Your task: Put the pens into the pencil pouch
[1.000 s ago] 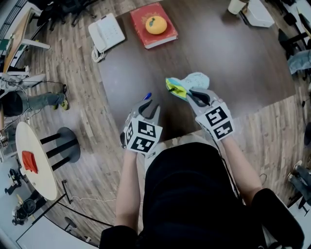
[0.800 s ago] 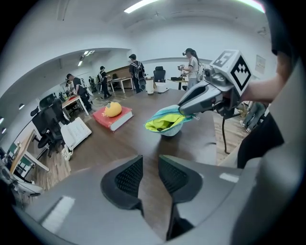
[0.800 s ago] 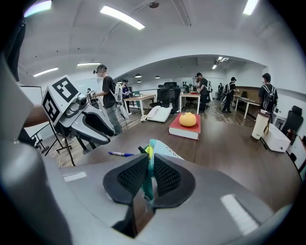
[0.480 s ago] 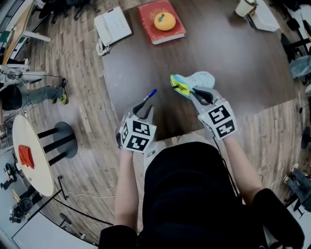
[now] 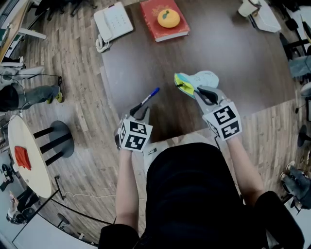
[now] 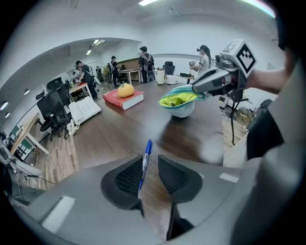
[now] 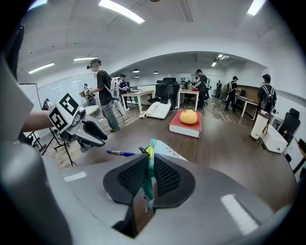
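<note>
A blue pen (image 5: 148,98) lies flat on the dark table (image 5: 146,58). My left gripper (image 5: 138,111) stands open just behind the pen's near end. In the left gripper view the pen (image 6: 146,158) shows in the gap between the jaws, and no pad presses on it. My right gripper (image 5: 198,92) is shut on the rim of the pale blue pencil pouch (image 5: 199,78) and holds its yellow-lined mouth up off the table. The right gripper view shows the pouch (image 7: 165,150) pinched between the pads, with the pen (image 7: 120,153) and the left gripper (image 7: 98,136) to the left.
A red book (image 5: 158,26) with an orange (image 5: 168,18) on it sits at the table's far side, beside a white telephone (image 5: 112,22). A white cup (image 5: 248,7) stands far right. A round white side table (image 5: 26,155) stands on the floor at left. People stand in the background.
My left gripper has drawn back toward me and to the left, sinking a little, so more of the blue pen shows ahead of it. The right gripper and pouch have stayed put.
</note>
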`<state>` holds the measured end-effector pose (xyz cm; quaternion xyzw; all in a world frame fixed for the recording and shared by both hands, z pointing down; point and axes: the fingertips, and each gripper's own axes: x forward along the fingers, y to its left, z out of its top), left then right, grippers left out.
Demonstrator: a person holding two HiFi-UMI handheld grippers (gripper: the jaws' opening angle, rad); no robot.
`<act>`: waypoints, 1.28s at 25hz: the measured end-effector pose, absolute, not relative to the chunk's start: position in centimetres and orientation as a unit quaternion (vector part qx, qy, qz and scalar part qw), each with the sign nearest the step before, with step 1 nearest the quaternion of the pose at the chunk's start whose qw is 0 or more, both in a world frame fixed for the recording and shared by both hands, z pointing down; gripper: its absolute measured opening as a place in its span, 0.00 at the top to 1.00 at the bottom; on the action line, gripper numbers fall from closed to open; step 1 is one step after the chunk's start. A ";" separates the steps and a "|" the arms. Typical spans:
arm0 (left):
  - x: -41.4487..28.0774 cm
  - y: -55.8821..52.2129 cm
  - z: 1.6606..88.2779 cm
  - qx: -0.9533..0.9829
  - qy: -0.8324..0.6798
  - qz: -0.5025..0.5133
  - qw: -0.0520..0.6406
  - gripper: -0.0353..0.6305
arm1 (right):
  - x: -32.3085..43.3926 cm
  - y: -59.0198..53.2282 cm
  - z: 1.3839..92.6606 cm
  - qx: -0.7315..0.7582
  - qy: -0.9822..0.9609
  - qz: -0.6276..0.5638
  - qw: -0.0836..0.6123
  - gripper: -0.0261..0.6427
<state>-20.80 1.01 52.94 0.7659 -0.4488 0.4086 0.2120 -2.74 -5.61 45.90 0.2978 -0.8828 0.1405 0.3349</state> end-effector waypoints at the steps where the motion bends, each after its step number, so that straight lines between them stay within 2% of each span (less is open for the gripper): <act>1: -21.1 1.0 53.3 0.765 -0.449 0.409 0.214 0.79 | -2.7 -5.6 45.9 0.300 -0.882 0.142 0.336 0.89; 17: -23.7 1.8 59.0 0.756 -0.432 0.427 0.243 0.79 | -3.0 -5.9 46.0 0.318 -0.868 0.145 0.354 0.89; 32: -24.2 1.4 61.5 0.756 -0.435 0.424 0.244 0.84 | -3.0 -5.8 46.4 0.317 -0.862 0.148 0.367 0.89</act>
